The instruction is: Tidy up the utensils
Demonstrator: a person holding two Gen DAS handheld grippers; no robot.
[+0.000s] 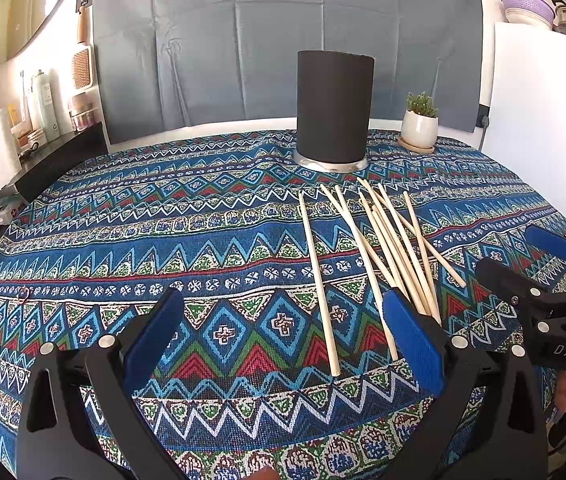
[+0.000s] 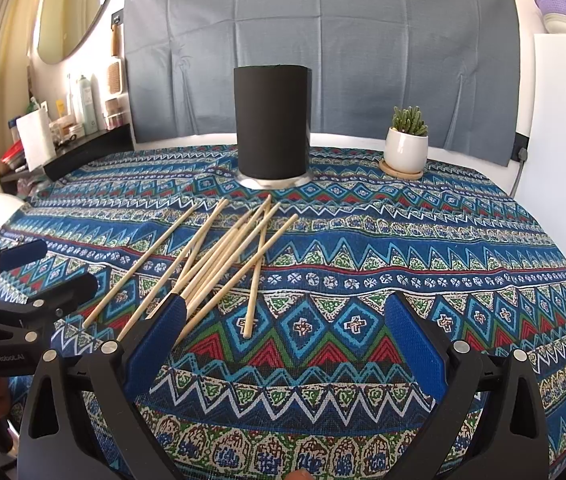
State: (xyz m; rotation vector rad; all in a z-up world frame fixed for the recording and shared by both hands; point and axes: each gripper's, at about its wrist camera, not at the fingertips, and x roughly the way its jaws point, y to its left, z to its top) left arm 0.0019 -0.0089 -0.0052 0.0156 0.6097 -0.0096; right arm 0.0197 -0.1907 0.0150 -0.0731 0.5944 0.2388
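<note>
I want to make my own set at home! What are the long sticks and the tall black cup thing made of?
The chopsticks look like bare wood or bamboo: pale tan, matte, no paint or shine. The black holder has a dull, non-reflective side, perhaps a matte coating or wrap; I cannot tell what lies beneath. Its base ring looks like polished metal, silvery with bright glints.

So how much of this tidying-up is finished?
Nothing looks done yet. The wooden chopsticks all lie scattered on the patterned tablecloth, in front of the black holder. Nothing is in hand: the left gripper and right gripper are open. All sticks remain.
</note>
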